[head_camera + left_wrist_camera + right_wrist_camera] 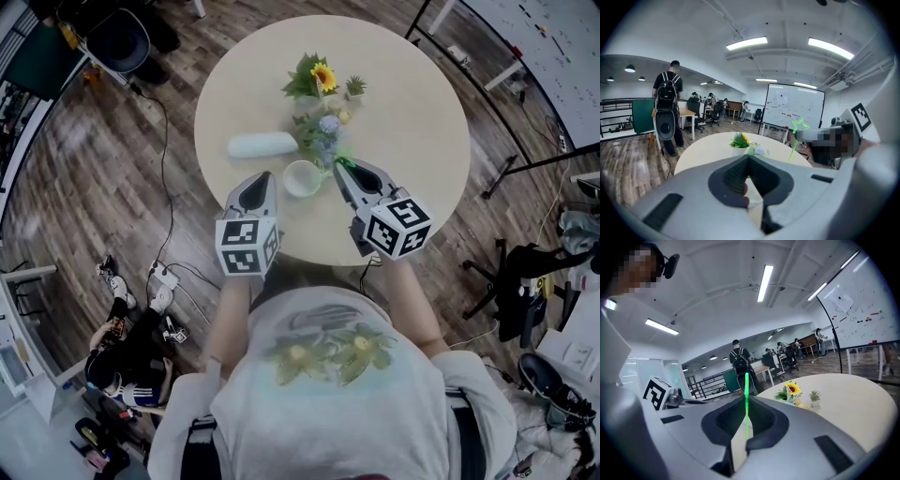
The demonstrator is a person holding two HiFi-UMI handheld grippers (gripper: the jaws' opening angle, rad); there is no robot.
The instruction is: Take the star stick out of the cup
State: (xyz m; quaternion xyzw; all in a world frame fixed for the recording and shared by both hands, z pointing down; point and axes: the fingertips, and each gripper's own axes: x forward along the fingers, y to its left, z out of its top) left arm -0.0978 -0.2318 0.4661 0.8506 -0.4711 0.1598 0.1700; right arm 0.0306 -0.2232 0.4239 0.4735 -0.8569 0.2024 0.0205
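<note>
A thin green star stick stands upright between the jaws of my right gripper, which is shut on it. From the left gripper view its star tip rises above the right gripper, while the stick's lower end is hidden. In the head view the right gripper holds the stick just right of the white cup, apart from it. My left gripper sits at the cup's left side. Its jaws meet at the tip, and no cup shows between them.
On the round cream table stand a sunflower pot, a small green plant, pale flowers and a pale oblong case. A person with a backpack stands beyond the table. Cables lie on the floor.
</note>
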